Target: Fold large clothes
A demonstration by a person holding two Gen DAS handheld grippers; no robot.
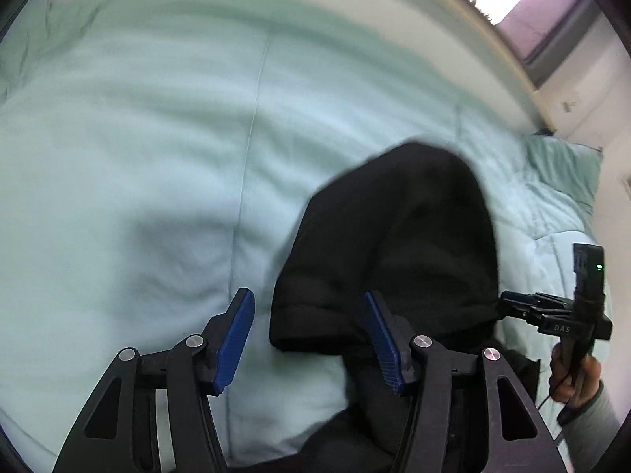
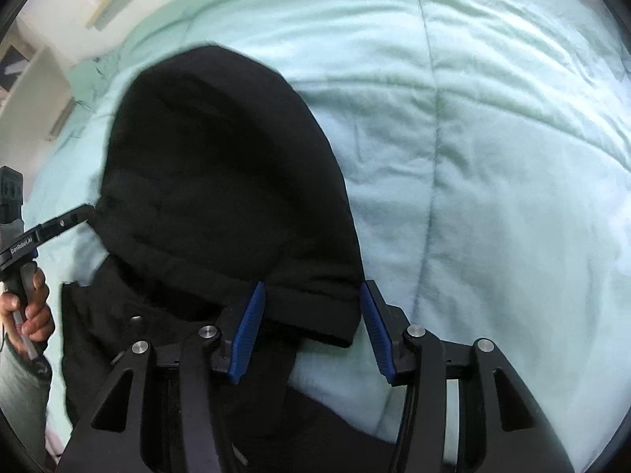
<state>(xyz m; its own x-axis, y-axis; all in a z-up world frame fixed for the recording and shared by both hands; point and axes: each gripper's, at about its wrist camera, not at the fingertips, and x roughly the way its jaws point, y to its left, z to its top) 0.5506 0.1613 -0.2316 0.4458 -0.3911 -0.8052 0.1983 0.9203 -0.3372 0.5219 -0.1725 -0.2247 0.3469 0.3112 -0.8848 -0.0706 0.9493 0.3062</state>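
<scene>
Mint quilt under black hooded jacket; L gripper & R gripper both spread wide, gripping nothing

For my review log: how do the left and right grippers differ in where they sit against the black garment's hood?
The left gripper straddles the hood's left corner, one blue pad over the pale green comforter. The right gripper straddles the hood's right corner, its outer pad over comforter. The left has mostly bedding between its pads; the right has mostly hem. Both are open, gripping nothing.
</scene>
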